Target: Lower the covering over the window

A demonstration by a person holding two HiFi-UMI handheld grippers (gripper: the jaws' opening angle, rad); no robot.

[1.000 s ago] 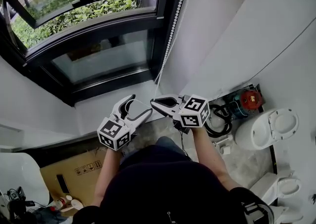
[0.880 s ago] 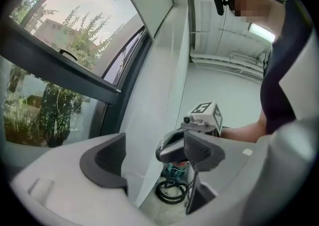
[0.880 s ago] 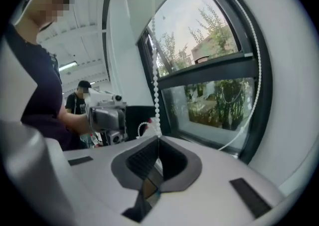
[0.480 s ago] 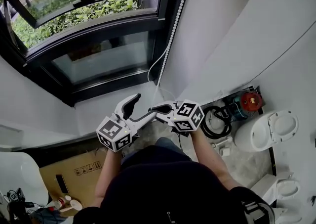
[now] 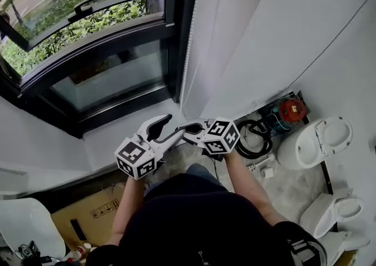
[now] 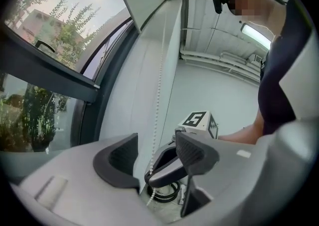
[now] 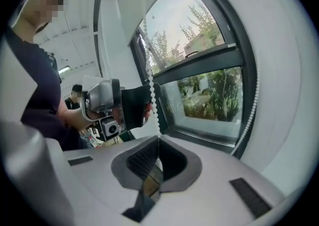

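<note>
**Desk:** How far along are we with the covering?

**Me:** Hardly started, by my reading. The window (image 5: 106, 80) ahead of both grippers shows bare glass wherever I can see it, with the shrubs (image 5: 76, 23) plain behind it. No covering hangs over any part. Nearly the whole lowering is left to do.

**Desk:** And the cord?

**Me:** It's a bead chain (image 7: 155, 110), and I have hold of it. My right gripper (image 7: 158, 139) is pressed together on it. The beads rise straight out of the pinched tips and carry on above the gripper, up past the dark frame (image 7: 209, 58). (The loop's other strand (image 7: 250, 113) runs well off to that gripper's right, beside the same frame.)

**Desk:** What about your left?

**Me:** My left gripper (image 6: 157, 155) sits just beside the right one, almost nose to nose with it. Its jaws are closing now, and the chain hangs down between them, roughly midway. I can see a gap on either side, so neither of the pads (image 6: 197, 152) presses on the beads yet. The right gripper's tips show through that same gap, just beyond.

**Desk:** So what remains?

**Me:** As I judge it, the left pinch has to land, and then come the pulls that bring the covering down. From here I can't tell which strand lowers it.
</note>
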